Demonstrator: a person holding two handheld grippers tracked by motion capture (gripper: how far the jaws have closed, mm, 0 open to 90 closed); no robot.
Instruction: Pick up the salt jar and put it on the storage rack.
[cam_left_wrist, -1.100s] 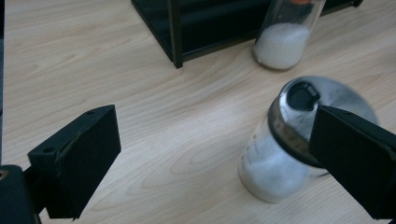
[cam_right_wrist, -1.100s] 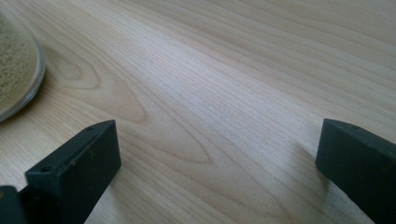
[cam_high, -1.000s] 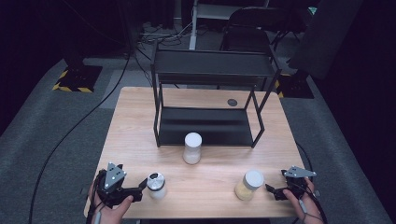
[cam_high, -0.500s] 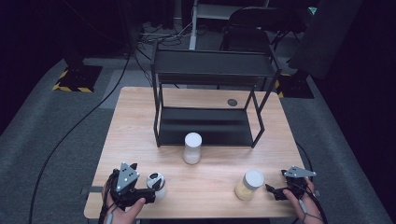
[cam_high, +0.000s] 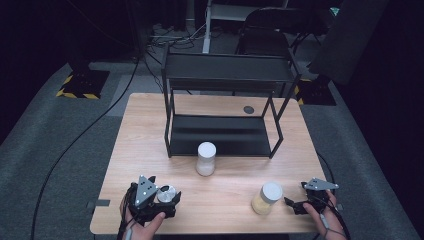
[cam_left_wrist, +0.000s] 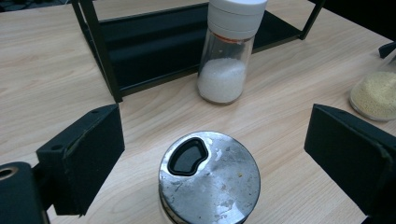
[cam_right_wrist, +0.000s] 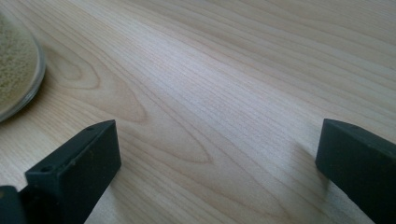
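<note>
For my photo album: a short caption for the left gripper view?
Open jaws flank a metal-lidded jar, salt shaker and black shelf beyond.

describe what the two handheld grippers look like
Both are black. The left gripper and right gripper each carry a grey three-cornered plate on top and trail a dark cable. Each has two blocky black jaws with flat inner faces. No sleeves are visible at the hands.
</note>
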